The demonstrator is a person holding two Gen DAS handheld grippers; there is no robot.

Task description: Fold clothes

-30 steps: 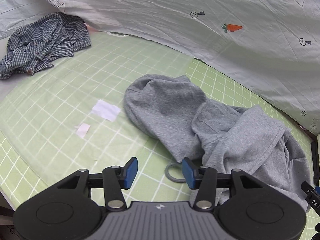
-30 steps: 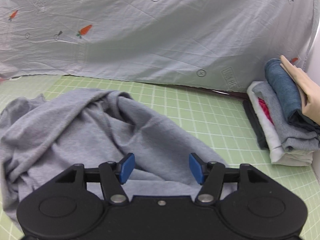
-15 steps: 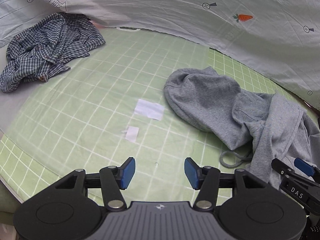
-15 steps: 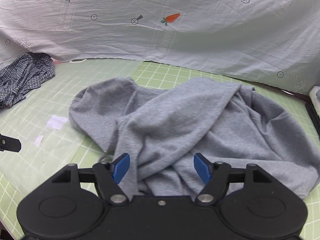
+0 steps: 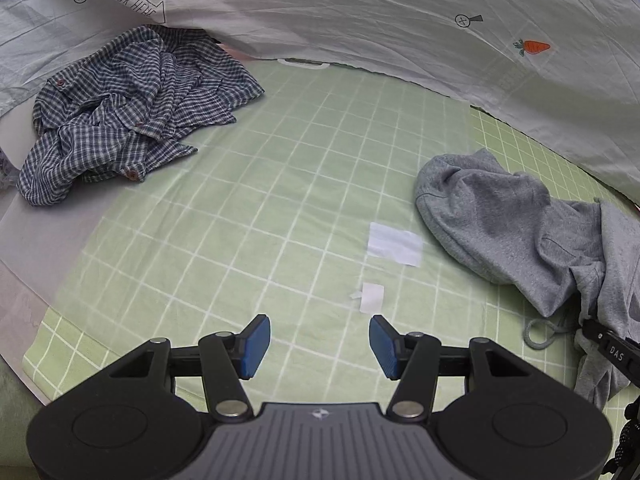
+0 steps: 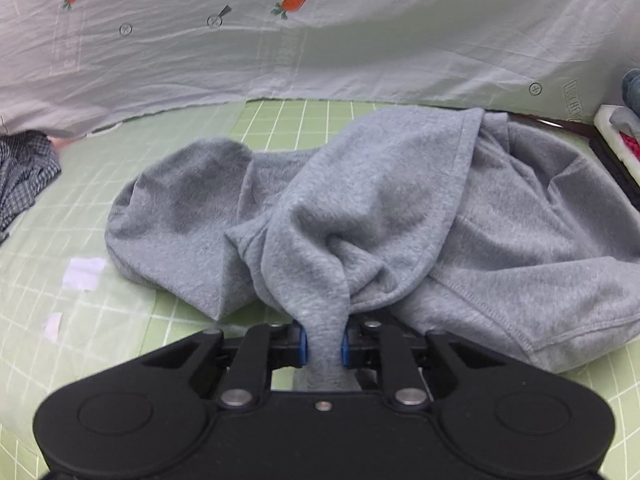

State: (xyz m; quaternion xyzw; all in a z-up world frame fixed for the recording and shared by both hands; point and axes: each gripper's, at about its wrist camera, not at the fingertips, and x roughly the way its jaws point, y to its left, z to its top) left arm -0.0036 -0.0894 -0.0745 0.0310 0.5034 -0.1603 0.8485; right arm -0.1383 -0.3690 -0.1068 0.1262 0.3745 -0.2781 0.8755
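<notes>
A crumpled grey hoodie (image 6: 380, 208) lies on the green checked sheet (image 6: 192, 312); the left wrist view shows the hoodie (image 5: 512, 224) at the right with its drawstring loop (image 5: 538, 334) on the sheet. My right gripper (image 6: 323, 346) is shut on a bunched fold of the grey hoodie, which rises in a ridge from its blue pads. My left gripper (image 5: 318, 344) stands open over bare sheet, well left of the hoodie, nothing between its fingers. The right gripper's black tip (image 5: 612, 354) shows at the edge of the left wrist view.
A crumpled blue checked shirt (image 5: 132, 112) lies at the far left. Two white paper scraps (image 5: 394, 244) rest on the sheet between the garments. A white carrot-print cloth (image 5: 360, 24) hangs behind. A stack of folded clothes (image 6: 622, 132) sits at the far right.
My right gripper has shut on a fold of the grey hoodie and pulled it up. My left gripper has swung left, away from the hoodie, staying open.
</notes>
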